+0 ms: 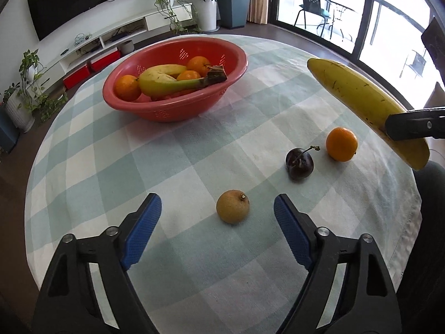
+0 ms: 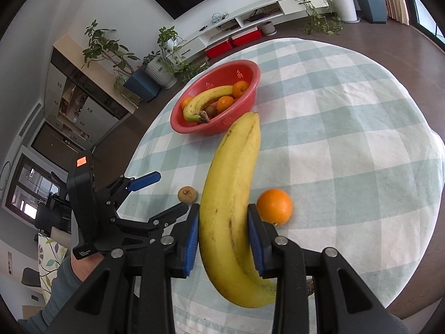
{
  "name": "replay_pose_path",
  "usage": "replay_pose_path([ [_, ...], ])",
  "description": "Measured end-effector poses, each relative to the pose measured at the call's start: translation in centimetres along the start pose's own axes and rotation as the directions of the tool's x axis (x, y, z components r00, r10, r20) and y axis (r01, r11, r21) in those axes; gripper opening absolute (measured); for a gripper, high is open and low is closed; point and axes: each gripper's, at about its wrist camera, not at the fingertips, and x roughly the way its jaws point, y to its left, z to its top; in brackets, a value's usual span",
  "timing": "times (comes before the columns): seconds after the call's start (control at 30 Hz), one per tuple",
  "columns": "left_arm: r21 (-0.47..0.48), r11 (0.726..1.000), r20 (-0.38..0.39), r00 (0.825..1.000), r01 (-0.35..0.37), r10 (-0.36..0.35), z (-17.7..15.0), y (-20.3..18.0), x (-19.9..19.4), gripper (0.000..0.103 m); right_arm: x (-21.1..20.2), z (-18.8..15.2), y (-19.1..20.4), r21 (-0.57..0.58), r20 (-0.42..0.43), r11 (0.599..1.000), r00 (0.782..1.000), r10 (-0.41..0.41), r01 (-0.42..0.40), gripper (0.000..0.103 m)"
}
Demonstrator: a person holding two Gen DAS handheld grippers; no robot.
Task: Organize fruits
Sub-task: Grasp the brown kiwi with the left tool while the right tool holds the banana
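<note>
The right hand-held gripper (image 2: pixel 224 235) is observed closed on a long yellow banana (image 2: pixel 230 208), its blue pads pressed against both sides of the fruit near the stem half. The banana is held clear of the tabletop (image 2: pixel 347 139), which is covered by a pale green and white checked cloth; its free tip is directed toward a red perforated plastic basket (image 2: pixel 250 94). In the left wrist view the same banana (image 1: pixel 358 97) is seen raised at the right, clamped by a black finger (image 1: pixel 414 126).

The left hand-held gripper (image 1: pixel 217 211) is recorded wide open and empty, its blue pads (image 1: pixel 144 228) spread on either side of a small round tan-brown fruit (image 1: pixel 233 206) lying on the cloth, with no contact made.

Beyond it, a dark purple cherry with a stem (image 1: pixel 299 164) is noted on the cloth, and just beside that a loose round orange (image 1: pixel 341 144), the two not touching.

The basket (image 1: pixel 130 103) stands at the far side of the tabletop, well apart from the loose fruit. Inside it are noted a second, greenish-yellow banana (image 1: pixel 167 82) and several oranges (image 1: pixel 127 87).
</note>
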Motion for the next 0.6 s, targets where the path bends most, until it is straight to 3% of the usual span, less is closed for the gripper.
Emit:
replay_pose_path([
  [0.13, -0.004, 1.000, -0.023, 1.000, 0.004, -0.004, -0.2, 0.2, 0.9, 0.076, 0.2, 0.1, -0.5, -0.001, 0.004, 1.000, 1.000, 0.011, -0.011, 0.035],
  [0.33, 0.015, 1.000, -0.060, 0.998, 0.020, -0.019, -0.5, -0.4, 2.2, 0.053, 0.2, -0.1, -0.7, -0.005, 0.009, 1.000, 1.000, 0.022, -0.021, 0.035],
  [0.47, 0.003, 1.000, -0.050, 0.998, 0.031, -0.031, -0.4, -0.3, 2.6, 0.050, 0.2, -0.1, -0.7, -0.003, 0.006, 1.000, 1.000, 0.020, -0.020, 0.035],
  [0.6, 0.004, 0.999, -0.046, 0.998, 0.037, -0.037, -0.4, -0.4, 2.6, 0.039, 0.4, -0.2, -0.8, 0.001, 0.005, 1.000, 1.000, 0.018, -0.018, 0.035],
])
